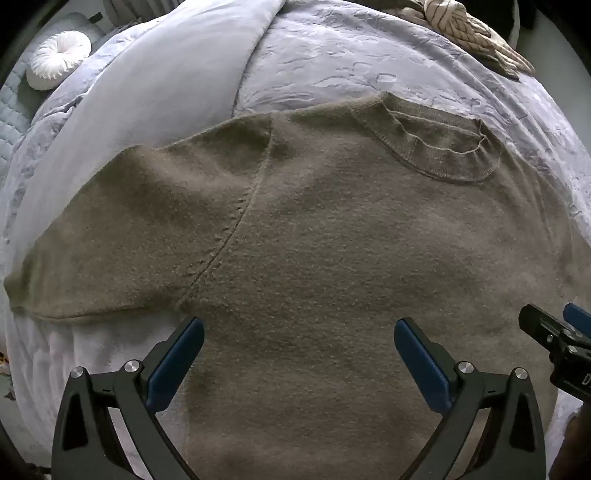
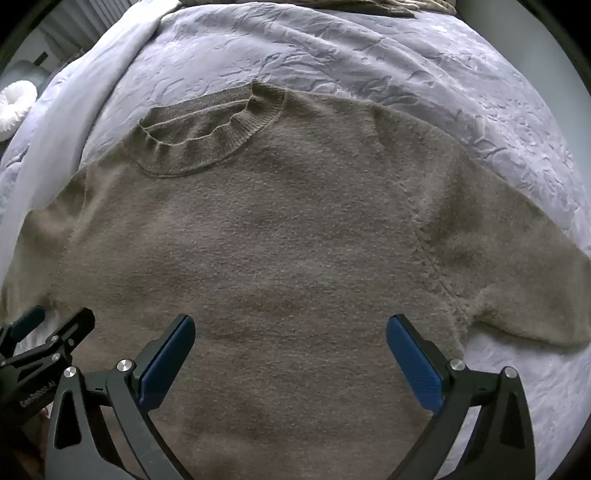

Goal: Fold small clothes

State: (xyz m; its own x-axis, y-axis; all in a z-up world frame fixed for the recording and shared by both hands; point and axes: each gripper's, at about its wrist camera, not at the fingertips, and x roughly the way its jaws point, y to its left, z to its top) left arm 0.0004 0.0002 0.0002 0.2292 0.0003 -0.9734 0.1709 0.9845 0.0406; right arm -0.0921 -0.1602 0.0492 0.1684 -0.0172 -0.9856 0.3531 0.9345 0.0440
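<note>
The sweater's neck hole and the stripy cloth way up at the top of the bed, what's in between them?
Nothing but bare bedspread lies between the sweater collar and the striped cloth; the left wrist view shows it best.

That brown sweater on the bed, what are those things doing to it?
A person holds two sets of tongs above a brown sweater that lies spread flat on the pale bedspread, neck at the far end and sleeves out to the sides. The left tongs and the right tongs are both wide open over the sweater's body, gripping nothing. No fold shows yet. A striped cloth lies at the far edge of the bed.
</note>
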